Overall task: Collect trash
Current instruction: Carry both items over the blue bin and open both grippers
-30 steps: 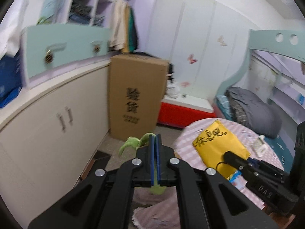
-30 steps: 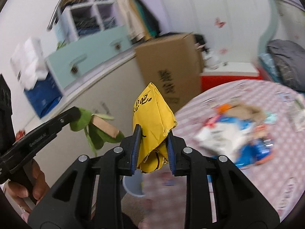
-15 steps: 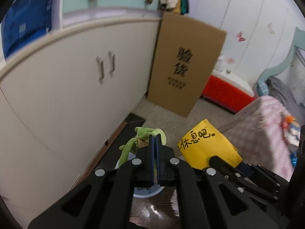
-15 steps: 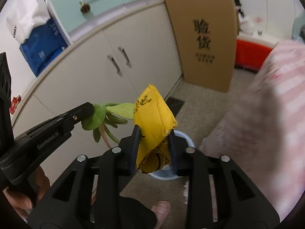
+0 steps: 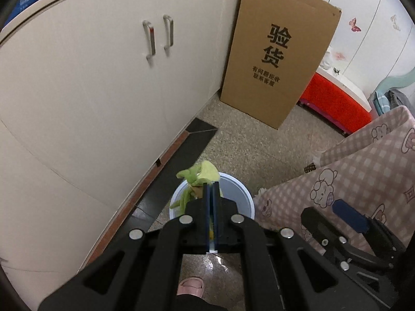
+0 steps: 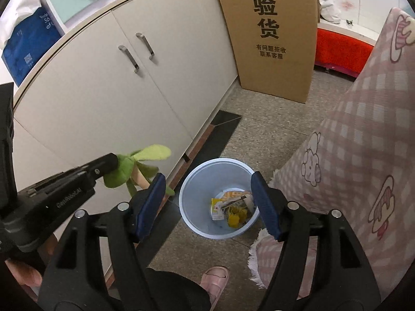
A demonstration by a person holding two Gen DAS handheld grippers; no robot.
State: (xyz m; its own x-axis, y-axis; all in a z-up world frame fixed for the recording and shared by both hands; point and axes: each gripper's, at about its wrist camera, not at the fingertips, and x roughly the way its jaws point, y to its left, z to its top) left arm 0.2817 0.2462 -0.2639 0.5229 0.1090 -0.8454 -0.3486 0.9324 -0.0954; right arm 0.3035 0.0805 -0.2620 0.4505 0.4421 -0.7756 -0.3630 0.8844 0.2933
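A pale blue bin (image 6: 187,189) stands on the floor beside the white cupboard. Yellow trash (image 6: 234,218) and other wrappers lie at its bottom. My right gripper (image 6: 208,198) hangs over the bin; its jaws are opening and nothing is between the blue pads (image 6: 153,202). My left gripper (image 5: 211,190) is shut on a green leafy scrap (image 5: 201,175) above the bin's (image 5: 242,191) left rim. In the right wrist view the left gripper (image 6: 112,163) holds that green scrap (image 6: 129,171) left of the bin. The right gripper (image 5: 334,217) shows at the lower right of the left wrist view.
A white cupboard (image 6: 109,98) with two metal handles runs along the left. A tall cardboard box (image 6: 269,39) leans behind the bin. A pink checked tablecloth (image 6: 363,155) hangs on the right. A person's pink slipper (image 6: 215,277) is near the bin. A red box (image 5: 334,103) stands farther back.
Both grippers came down from table height to just over the bin. The right gripper opened and the yellow packet left it; yellow trash now lies in the bin. The left stays shut on the green scrap.
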